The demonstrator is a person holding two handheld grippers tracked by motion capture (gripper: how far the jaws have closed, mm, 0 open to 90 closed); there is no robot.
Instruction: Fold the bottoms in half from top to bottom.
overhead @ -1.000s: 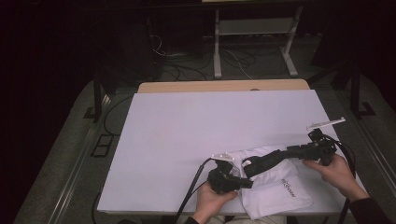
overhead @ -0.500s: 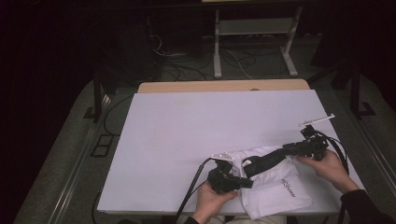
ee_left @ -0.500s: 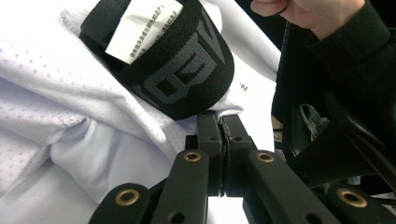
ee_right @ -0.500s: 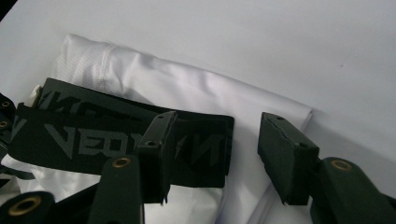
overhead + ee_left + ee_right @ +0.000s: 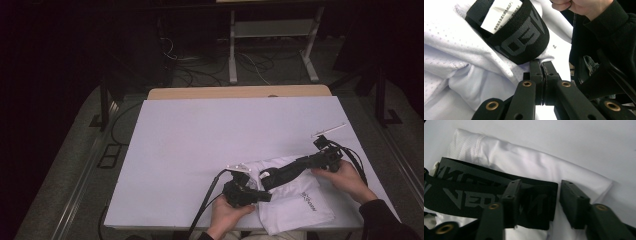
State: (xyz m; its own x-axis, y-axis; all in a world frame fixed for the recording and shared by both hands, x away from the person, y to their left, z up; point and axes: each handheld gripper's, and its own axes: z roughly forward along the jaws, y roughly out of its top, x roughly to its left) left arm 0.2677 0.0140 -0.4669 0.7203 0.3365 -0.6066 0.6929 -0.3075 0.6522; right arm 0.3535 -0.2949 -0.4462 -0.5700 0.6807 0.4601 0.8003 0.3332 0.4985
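White shorts [image 5: 295, 200] with a black waistband [image 5: 285, 171] lie on the near right part of the white table [image 5: 210, 145], close to the person. They look like sports shorts, with grey letters woven into the band and a paper tag [image 5: 500, 13] on it.

Nearest to the person, the left gripper [image 5: 257, 196] has its fingers [image 5: 536, 71] clenched tight on a fold of the white cloth, just under the band. It has kept still and pins the cloth in place.

A little farther out, the right gripper [image 5: 267, 179] lies along the waistband. Its hand [image 5: 347, 175] has come down and slid toward the near side of the table since a second ago. Its fingers [image 5: 510, 200] have just been closing a little, and the end of the band sits between them. One finger lies on the band; the other stands clear of it, so the band is not pinched yet.

I think the right side is getting ready to grab the band while the left holds the cloth. Then the shorts could be pulled flat or folded

Beyond the shorts the table is bare white, and past its far edge cables [image 5: 200, 70] lie on the dark floor
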